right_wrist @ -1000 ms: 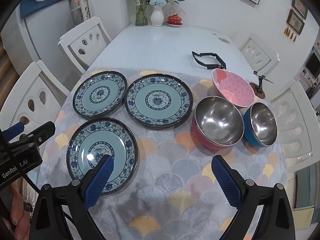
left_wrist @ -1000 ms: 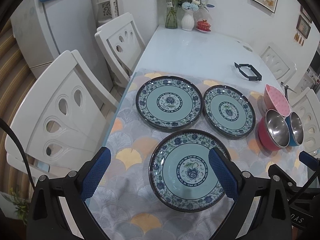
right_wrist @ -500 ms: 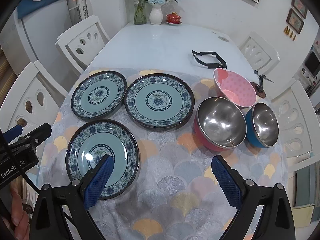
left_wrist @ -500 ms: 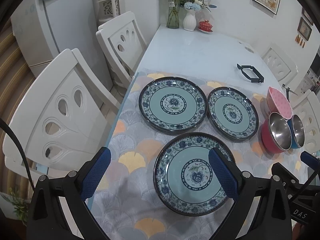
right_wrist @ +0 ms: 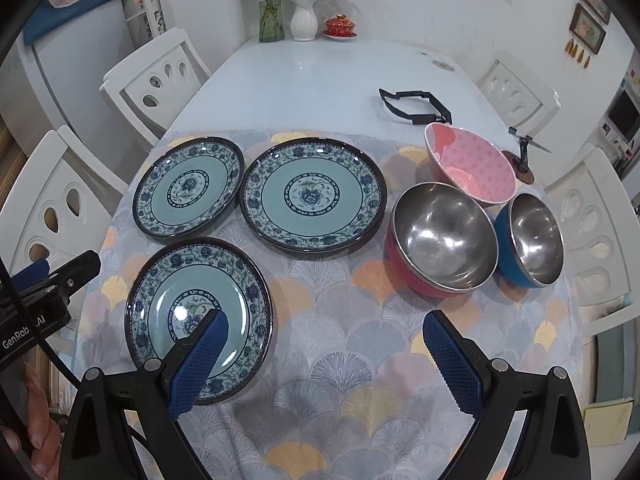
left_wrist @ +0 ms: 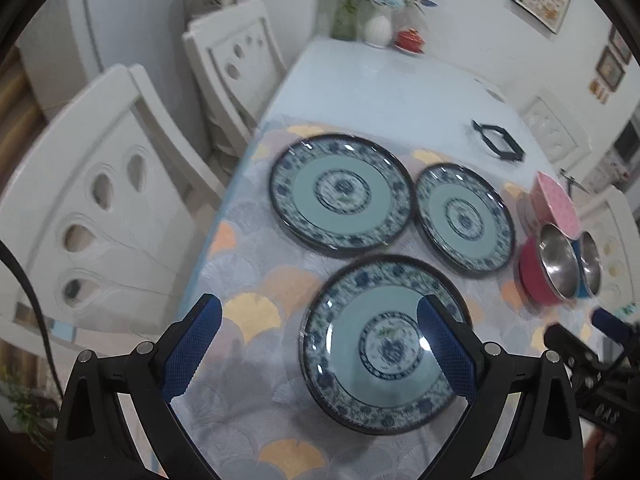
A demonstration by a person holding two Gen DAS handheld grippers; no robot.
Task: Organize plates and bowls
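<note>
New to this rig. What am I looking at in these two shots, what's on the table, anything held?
There is no robot here: a person carries a hand-held gripper in each hand, and each has a fisheye camera looking along its two blue fingers. One picture is from the left hand-held gripper, the other from the right hand-held gripper. Both are open and hold nothing. On the patterned tablecloth lie three blue floral plates; the nearest plate sits closest to both grippers. To the right stand a red steel-lined bowl, a blue steel-lined bowl and a pink dotted bowl.
</note>
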